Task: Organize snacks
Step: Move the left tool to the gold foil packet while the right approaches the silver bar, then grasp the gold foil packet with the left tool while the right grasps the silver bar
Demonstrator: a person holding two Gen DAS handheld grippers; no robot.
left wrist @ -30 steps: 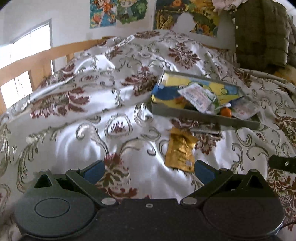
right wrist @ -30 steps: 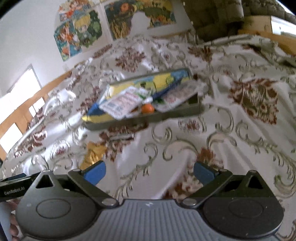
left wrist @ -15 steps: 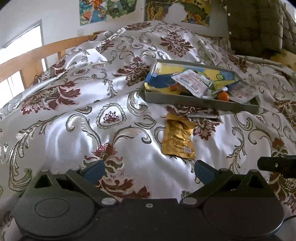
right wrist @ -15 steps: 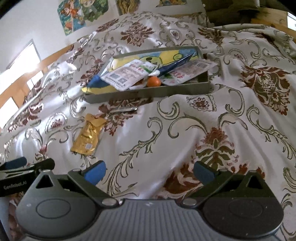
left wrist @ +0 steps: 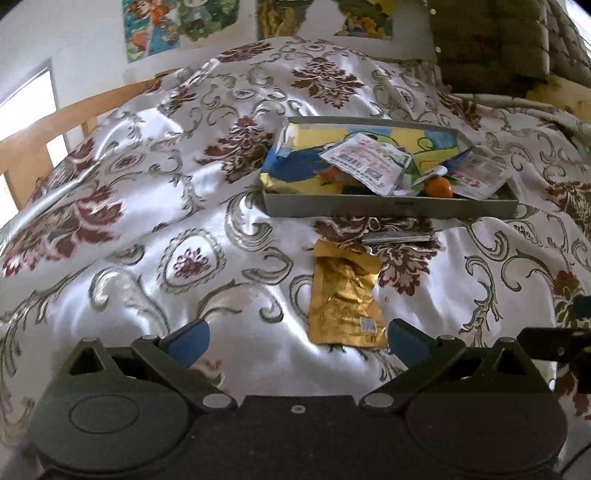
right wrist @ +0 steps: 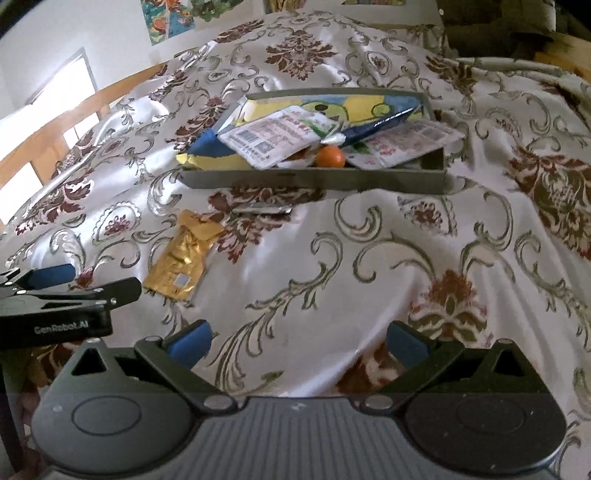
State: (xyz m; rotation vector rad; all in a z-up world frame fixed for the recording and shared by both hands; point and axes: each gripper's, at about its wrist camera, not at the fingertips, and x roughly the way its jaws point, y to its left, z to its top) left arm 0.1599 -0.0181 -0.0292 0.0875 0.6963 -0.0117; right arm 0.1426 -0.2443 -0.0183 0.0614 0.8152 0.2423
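A gold foil snack packet (left wrist: 345,301) (right wrist: 183,256) lies flat on the patterned bedspread. My left gripper (left wrist: 295,341) hovers open just short of it, the packet near its right finger. Behind the packet a thin silver wrapper (left wrist: 399,238) (right wrist: 264,209) lies in front of a grey tray (left wrist: 391,208) (right wrist: 317,181). The tray holds a yellow-and-blue bag (left wrist: 306,170) (right wrist: 354,107), white sachets (left wrist: 365,162) (right wrist: 273,138) and a small orange fruit (left wrist: 438,187) (right wrist: 330,157). My right gripper (right wrist: 295,345) is open over bare bedspread, to the right of the packet.
The satin bedspread (left wrist: 147,221) rises in folds toward the back. A wooden bed rail (left wrist: 44,136) runs along the left. Olive quilted bedding (left wrist: 495,40) is piled at the back right. Posters (left wrist: 177,22) hang on the wall. The left gripper's body (right wrist: 55,306) shows at the right view's left edge.
Both grippers have come closer to the bedspread and the gold packet; the packet now lies just ahead of the left gripper's right finger. Both stay open.
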